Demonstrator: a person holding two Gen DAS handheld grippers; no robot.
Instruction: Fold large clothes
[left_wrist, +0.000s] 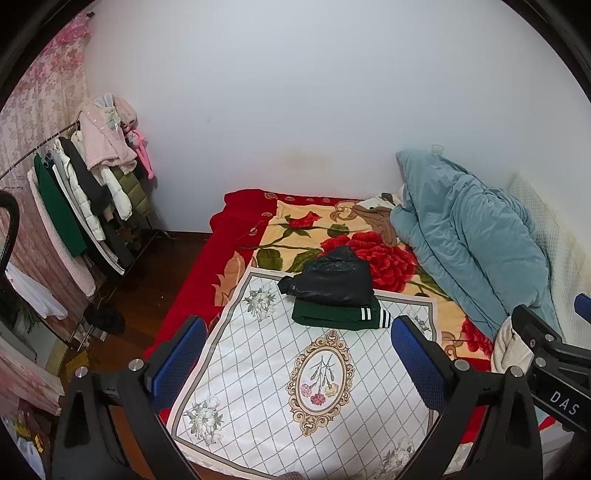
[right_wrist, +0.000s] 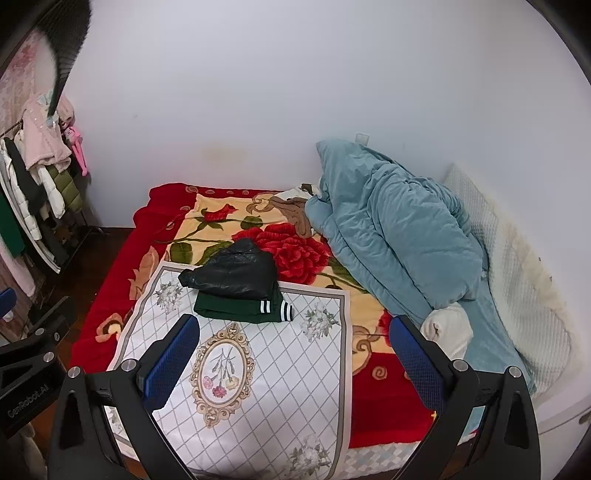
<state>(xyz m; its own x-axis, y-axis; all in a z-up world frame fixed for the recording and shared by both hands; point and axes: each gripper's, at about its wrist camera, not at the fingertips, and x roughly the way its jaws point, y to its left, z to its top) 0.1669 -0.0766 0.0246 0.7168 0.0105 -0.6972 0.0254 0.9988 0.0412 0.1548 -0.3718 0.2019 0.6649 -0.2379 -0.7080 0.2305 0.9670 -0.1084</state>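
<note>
A folded black jacket (left_wrist: 332, 277) lies on top of a folded dark green garment with white-striped cuffs (left_wrist: 340, 315), at the far end of a white patterned cloth (left_wrist: 258, 369) spread on the bed. The same stack shows in the right wrist view, black jacket (right_wrist: 232, 273) over green garment (right_wrist: 236, 310). My left gripper (left_wrist: 299, 354) is open and empty, held above the white cloth, short of the stack. My right gripper (right_wrist: 295, 354) is open and empty, also above the cloth (right_wrist: 277, 387). The right gripper's body shows at the right edge of the left wrist view (left_wrist: 554, 354).
The bed has a red floral blanket (left_wrist: 332, 236). A bunched blue quilt (left_wrist: 469, 236) and a white garment (right_wrist: 447, 328) lie at the right. A brown garment (left_wrist: 380, 218) lies by the wall. A clothes rack (left_wrist: 85, 192) stands left, over dark wood floor.
</note>
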